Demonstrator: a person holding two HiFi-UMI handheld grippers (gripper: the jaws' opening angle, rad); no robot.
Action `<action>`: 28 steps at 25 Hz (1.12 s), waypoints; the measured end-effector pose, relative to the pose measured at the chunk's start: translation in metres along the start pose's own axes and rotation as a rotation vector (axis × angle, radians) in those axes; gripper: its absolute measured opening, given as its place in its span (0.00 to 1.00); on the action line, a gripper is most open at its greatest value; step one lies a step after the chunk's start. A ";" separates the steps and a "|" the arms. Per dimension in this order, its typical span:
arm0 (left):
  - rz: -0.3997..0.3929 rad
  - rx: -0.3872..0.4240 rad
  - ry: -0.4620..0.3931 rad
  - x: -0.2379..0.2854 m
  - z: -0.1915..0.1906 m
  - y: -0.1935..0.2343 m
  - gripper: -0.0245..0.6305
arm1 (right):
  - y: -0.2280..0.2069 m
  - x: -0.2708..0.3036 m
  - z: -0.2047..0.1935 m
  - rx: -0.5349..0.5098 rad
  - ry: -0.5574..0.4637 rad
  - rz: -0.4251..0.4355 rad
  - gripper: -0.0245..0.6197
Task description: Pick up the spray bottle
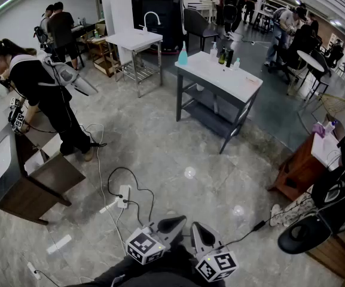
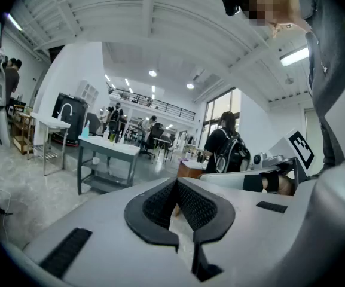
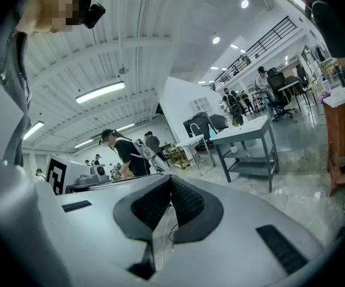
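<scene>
Grey surface (image 1: 232,79) at my 12 o'clock, well apart across floor. Power strip (image 1: 123,196) with cables at 11 o'clock: I judge snag risk on approach. Left gripper (image 1: 171,225), right gripper (image 1: 201,235): fingers together, empty; arriving unopened could topple bottle. Blue spray bottle (image 1: 183,55) upright at surface's left corner, near edge.

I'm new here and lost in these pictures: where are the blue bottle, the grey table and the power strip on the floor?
blue bottle (image 1: 183,56), head view, on its body.
grey table (image 1: 235,81), head view, on the bare tabletop.
power strip (image 1: 123,196), head view, on its white casing.
</scene>
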State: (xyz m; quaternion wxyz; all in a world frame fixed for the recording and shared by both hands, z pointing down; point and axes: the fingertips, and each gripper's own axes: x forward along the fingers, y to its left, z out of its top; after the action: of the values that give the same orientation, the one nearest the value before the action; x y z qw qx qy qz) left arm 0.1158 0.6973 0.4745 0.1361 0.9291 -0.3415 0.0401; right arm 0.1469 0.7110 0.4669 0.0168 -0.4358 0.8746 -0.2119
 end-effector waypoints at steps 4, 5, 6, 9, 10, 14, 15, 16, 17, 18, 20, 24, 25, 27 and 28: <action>-0.004 -0.014 0.011 -0.008 -0.005 -0.005 0.05 | 0.003 -0.004 -0.006 0.017 0.006 -0.009 0.05; -0.002 -0.017 0.012 -0.009 -0.007 -0.005 0.05 | 0.003 -0.004 -0.008 0.026 0.006 -0.008 0.05; -0.001 -0.017 0.015 -0.009 -0.009 -0.004 0.05 | 0.003 -0.004 -0.009 0.036 0.002 -0.004 0.05; -0.005 -0.016 0.031 -0.006 -0.017 -0.005 0.05 | 0.002 -0.002 -0.011 0.067 -0.018 0.015 0.05; -0.008 -0.018 0.033 -0.004 -0.019 -0.004 0.05 | 0.000 0.000 -0.012 0.073 -0.017 0.016 0.05; 0.001 -0.038 0.027 0.005 -0.014 0.012 0.05 | -0.009 0.016 -0.006 0.056 -0.001 0.017 0.05; 0.005 -0.040 0.027 0.008 -0.012 0.017 0.05 | -0.011 0.020 -0.003 0.052 0.000 0.019 0.05; 0.009 -0.040 0.027 0.011 -0.011 0.022 0.05 | -0.014 0.024 -0.001 0.053 0.001 0.020 0.05; 0.012 -0.040 0.026 0.015 -0.009 0.027 0.05 | -0.018 0.029 0.001 0.058 0.005 0.019 0.05; 0.017 -0.039 0.023 0.019 -0.007 0.032 0.05 | -0.022 0.033 0.002 0.064 0.010 0.020 0.05; 0.027 -0.041 0.017 0.027 -0.003 0.042 0.05 | -0.030 0.044 0.005 0.068 0.021 0.027 0.05; 0.036 -0.050 0.022 0.046 0.006 0.064 0.05 | -0.043 0.069 0.020 0.069 0.021 0.025 0.05; 0.034 -0.052 0.022 0.052 0.011 0.070 0.05 | -0.047 0.076 0.025 0.069 0.021 0.018 0.05; 0.034 -0.055 0.013 0.064 0.023 0.083 0.05 | -0.059 0.090 0.037 0.063 0.022 0.001 0.05; 0.037 -0.056 0.007 0.070 0.029 0.090 0.05 | -0.065 0.097 0.043 0.058 0.021 -0.005 0.05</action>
State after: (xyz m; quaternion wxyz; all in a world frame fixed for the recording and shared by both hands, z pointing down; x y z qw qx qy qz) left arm 0.1103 0.5795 0.4784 0.1626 0.9183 -0.3590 0.0365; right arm 0.1451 0.5861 0.4677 0.0194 -0.4351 0.8671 -0.2417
